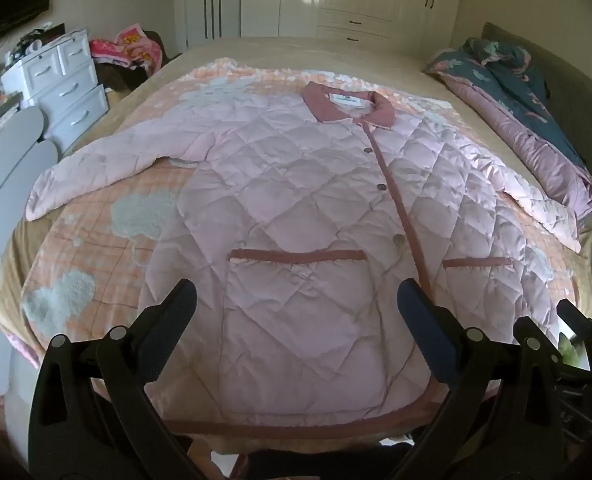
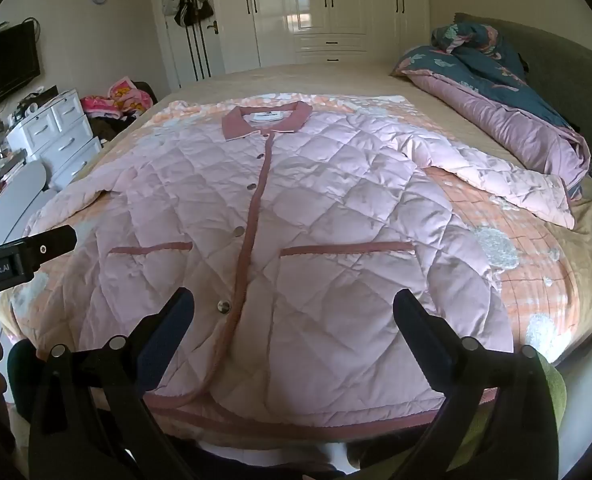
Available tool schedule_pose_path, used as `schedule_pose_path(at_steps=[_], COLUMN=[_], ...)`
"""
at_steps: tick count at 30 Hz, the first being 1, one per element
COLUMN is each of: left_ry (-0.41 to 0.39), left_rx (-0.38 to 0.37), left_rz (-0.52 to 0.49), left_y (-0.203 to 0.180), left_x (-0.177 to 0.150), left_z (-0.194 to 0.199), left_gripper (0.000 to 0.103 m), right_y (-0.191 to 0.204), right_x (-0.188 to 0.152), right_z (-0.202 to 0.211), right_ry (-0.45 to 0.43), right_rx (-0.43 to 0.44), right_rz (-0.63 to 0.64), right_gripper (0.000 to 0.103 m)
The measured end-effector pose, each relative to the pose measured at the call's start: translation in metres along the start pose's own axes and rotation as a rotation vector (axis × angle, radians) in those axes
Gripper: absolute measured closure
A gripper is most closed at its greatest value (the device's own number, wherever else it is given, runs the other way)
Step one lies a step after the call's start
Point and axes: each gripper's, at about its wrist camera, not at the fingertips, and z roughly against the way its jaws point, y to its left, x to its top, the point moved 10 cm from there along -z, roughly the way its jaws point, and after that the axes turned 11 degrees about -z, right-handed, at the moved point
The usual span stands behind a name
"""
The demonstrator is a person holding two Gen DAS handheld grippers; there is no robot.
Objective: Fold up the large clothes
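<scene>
A pink quilted jacket lies flat, front up and buttoned, on the bed, with its dusty-rose collar at the far end and both sleeves spread out. It also shows in the right wrist view. My left gripper is open and empty, held above the jacket's left pocket near the hem. My right gripper is open and empty, above the right pocket near the hem. The left gripper's body shows at the left edge of the right wrist view.
The jacket rests on an orange plaid blanket over a beige bed. A bundled purple and teal quilt lies at the right by the headboard. White drawers and a clothes pile stand left of the bed. Wardrobes line the far wall.
</scene>
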Motion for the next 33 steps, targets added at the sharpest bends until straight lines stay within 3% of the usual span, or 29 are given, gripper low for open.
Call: schedule_pose_path(at_steps=[33], left_ry=[0.001], left_rx=[-0.008], left_rz=[0.008], left_y=[-0.0028], left_x=[-0.0016], left_z=[-0.0051], left_gripper=[0.009], right_y=[0.0017], right_x=[0.0001], right_z=[0.0037], right_ry=[0.0], right_rx=[0.002], right_rz=[0.0], right_gripper=[0.004])
